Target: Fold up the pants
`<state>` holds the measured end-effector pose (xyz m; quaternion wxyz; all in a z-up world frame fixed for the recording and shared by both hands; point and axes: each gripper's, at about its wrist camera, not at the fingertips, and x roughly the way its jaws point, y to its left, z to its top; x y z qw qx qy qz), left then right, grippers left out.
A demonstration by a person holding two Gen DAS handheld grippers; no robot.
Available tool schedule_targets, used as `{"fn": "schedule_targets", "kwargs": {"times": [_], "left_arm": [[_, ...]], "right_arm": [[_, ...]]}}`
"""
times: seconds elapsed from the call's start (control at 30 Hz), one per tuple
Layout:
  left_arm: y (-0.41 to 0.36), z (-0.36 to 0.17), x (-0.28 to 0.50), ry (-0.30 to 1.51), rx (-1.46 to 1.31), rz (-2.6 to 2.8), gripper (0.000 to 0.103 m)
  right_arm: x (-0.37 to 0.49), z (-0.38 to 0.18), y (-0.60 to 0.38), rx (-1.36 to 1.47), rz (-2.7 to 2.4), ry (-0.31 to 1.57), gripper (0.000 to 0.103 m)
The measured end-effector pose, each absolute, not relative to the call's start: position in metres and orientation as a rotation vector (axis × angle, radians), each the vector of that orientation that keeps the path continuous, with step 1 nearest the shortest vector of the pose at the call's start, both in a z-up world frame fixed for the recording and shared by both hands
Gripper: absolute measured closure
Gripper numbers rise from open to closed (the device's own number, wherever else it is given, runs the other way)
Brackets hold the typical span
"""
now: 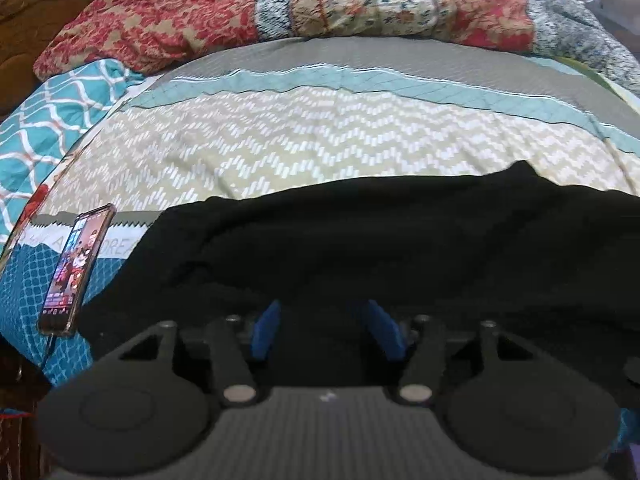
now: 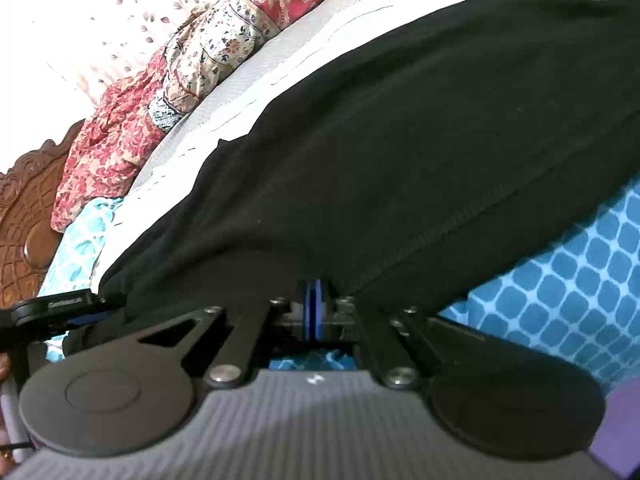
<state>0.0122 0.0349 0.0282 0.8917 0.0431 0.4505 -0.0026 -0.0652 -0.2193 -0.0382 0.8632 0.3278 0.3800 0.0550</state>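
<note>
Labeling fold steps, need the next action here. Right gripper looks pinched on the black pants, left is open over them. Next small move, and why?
Probably close the left gripper on the black fabric pants. Its blue pads stand apart with the cloth's near edge between them, while the right gripper is already pinched shut on the pants' hem. Both edges need holding before lifting the pants off the patterned bedsheet to fold.

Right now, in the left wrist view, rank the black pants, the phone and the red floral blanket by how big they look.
1. Black pants, largest, though they lie nearest the camera, which swells them.
2. Red floral blanket, farther back, so likely bigger than it looks.
3. Phone, clearly smallest.
</note>
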Motion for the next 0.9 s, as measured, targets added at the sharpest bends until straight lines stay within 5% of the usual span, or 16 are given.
{"fn": "schedule_targets", "kwargs": {"times": [0.07,0.2,0.5,0.9], "left_arm": [[0.029,0.033,0.005,0.93,0.098,-0.028,0.046],[0.019,0.039,-0.005,0.923,0.107,-0.064,0.032],[0.006,0.038,-0.017,0.944,0.11,-0.116,0.002],[0.004,0.031,-0.028,0.997,0.12,-0.122,0.0]], "right_arm": [[-0.063,-0.032,-0.215,0.668,0.108,0.799,0.091],[-0.066,-0.009,-0.202,0.608,0.102,0.738,0.053],[-0.076,0.026,-0.18,0.501,0.115,0.638,0.049],[-0.08,0.022,-0.167,0.523,0.113,0.699,0.038]]}}
